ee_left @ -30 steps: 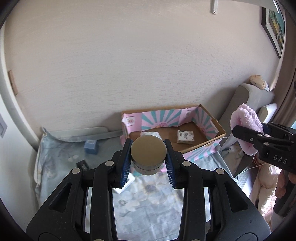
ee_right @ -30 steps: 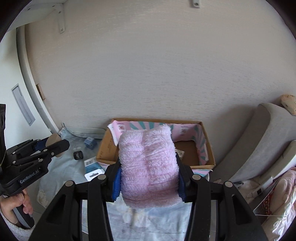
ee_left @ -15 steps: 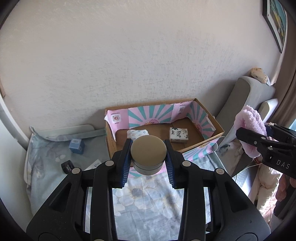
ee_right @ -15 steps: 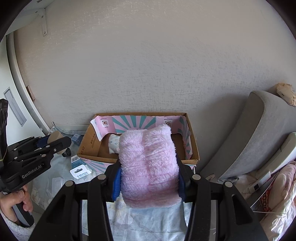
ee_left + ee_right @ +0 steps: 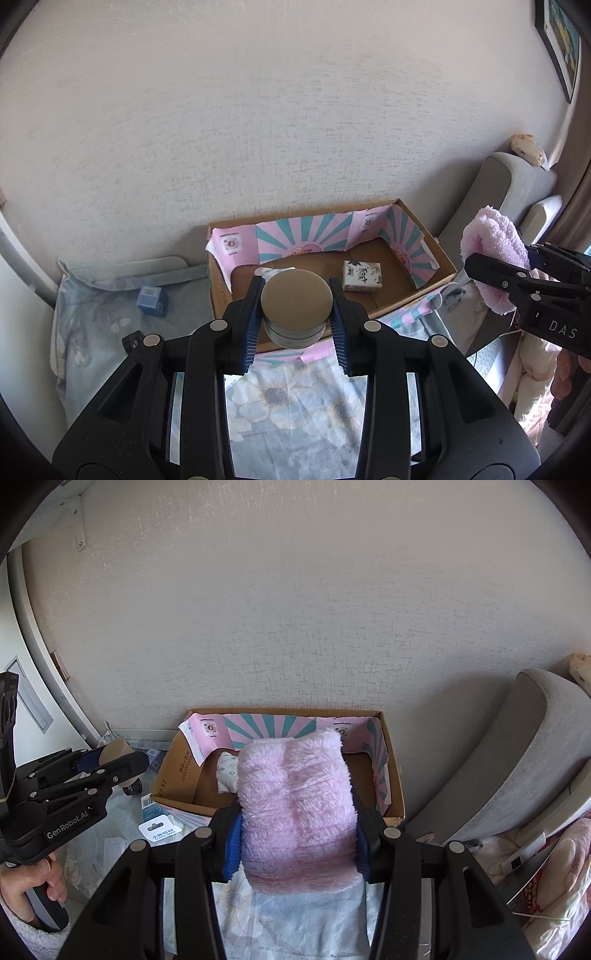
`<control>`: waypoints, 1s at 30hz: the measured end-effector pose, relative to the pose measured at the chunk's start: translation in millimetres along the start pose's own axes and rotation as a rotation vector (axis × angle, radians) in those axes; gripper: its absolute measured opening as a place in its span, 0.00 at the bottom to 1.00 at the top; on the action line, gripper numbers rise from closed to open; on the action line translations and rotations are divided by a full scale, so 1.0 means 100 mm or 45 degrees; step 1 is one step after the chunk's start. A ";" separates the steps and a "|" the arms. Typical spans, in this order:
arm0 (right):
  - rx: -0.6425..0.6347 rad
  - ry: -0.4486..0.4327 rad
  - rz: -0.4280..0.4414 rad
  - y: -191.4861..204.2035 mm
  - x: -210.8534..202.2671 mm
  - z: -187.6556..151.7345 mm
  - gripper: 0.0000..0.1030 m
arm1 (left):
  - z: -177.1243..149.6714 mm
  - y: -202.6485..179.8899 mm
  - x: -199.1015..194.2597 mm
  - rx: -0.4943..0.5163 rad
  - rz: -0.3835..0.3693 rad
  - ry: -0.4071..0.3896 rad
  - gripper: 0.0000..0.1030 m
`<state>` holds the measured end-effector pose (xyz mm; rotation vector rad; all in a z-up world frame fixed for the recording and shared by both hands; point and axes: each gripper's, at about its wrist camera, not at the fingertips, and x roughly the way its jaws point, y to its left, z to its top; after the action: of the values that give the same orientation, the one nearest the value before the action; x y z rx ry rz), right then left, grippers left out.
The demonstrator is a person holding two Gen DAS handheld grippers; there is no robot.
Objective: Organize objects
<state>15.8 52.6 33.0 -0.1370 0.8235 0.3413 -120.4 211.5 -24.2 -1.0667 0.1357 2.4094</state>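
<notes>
My left gripper (image 5: 295, 317) is shut on a round tin with a dull gold lid (image 5: 295, 300), held just before the near wall of a cardboard box (image 5: 439, 258) lined with pink and teal paper. Inside the box lie a small patterned packet (image 5: 362, 276) and a white patterned pouch (image 5: 227, 771). My right gripper (image 5: 295, 830) is shut on a folded fluffy pink cloth (image 5: 295, 805), raised in front of the same box (image 5: 395, 775). The cloth hides much of the box floor in the right wrist view. Each gripper shows at the edge of the other's view.
A floral sheet (image 5: 288, 402) covers the surface under both grippers. Left of the box lie a small blue carton (image 5: 151, 301), a black item (image 5: 131, 341) and a white carded pack (image 5: 157, 829). A grey padded chair (image 5: 517, 757) stands right of the box, against the textured wall.
Both grippers have carried their loads closer to the box, which now sits more central in each view. Neither grip has altered.
</notes>
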 end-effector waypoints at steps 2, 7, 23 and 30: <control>-0.008 0.008 0.001 -0.01 0.04 0.06 0.43 | 0.05 0.00 0.05 -0.008 0.000 0.009 0.30; -0.331 0.059 0.235 0.00 0.18 0.21 0.43 | 0.19 -0.02 0.27 -0.023 -0.009 0.071 0.30; -0.347 0.335 0.253 0.00 1.30 0.64 0.43 | 0.55 -0.18 1.31 -0.029 -0.027 0.312 0.30; -0.321 0.471 0.266 0.00 1.78 0.56 0.43 | 0.47 -0.28 1.77 -0.006 -0.049 0.431 0.30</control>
<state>166.6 110.5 -60.1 -0.3586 1.1627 0.6294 -239.2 319.8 -115.4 -1.4579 0.2217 2.1779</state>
